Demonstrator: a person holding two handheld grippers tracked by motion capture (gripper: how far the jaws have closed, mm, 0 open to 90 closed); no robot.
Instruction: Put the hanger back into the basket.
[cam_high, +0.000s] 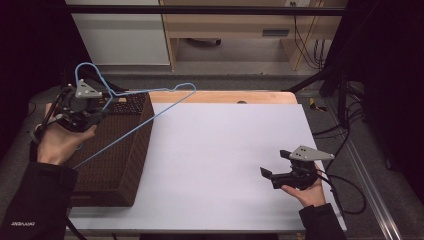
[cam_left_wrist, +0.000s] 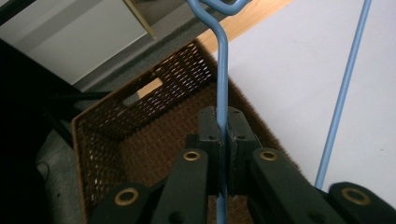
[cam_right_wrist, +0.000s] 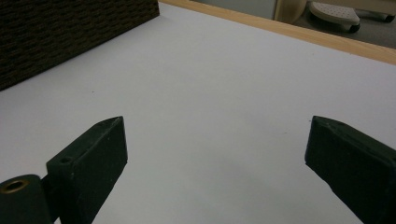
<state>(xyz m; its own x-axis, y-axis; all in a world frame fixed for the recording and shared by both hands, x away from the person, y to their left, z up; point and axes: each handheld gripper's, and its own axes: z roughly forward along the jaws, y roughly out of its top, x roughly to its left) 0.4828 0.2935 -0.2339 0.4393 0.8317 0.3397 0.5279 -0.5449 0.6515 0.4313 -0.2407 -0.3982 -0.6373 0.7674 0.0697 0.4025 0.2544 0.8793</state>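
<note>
Blue wire hanger held over the basket

The hanger (cam_high: 131, 108) hangs in the air above the brown woven basket (cam_high: 131, 165), touching neither it nor the desk (cam_high: 220, 150); its hook rises above the basket's far left corner and its long bottom wire slants down across the basket's open top. The left gripper (cam_high: 100, 114) is clamped on the hanger's wire just below the hook, jaws pressed together on it, a hold that seems chosen to carry the light frame by its stiffest part and keep it from swinging. The grasp over the basket suggests lifting out or lowering in; which, I cannot tell. The right gripper (cam_high: 274, 176) rests well to the right of the basket, low over the desk, jaws wide apart and holding nothing, apparently waiting.
</note>
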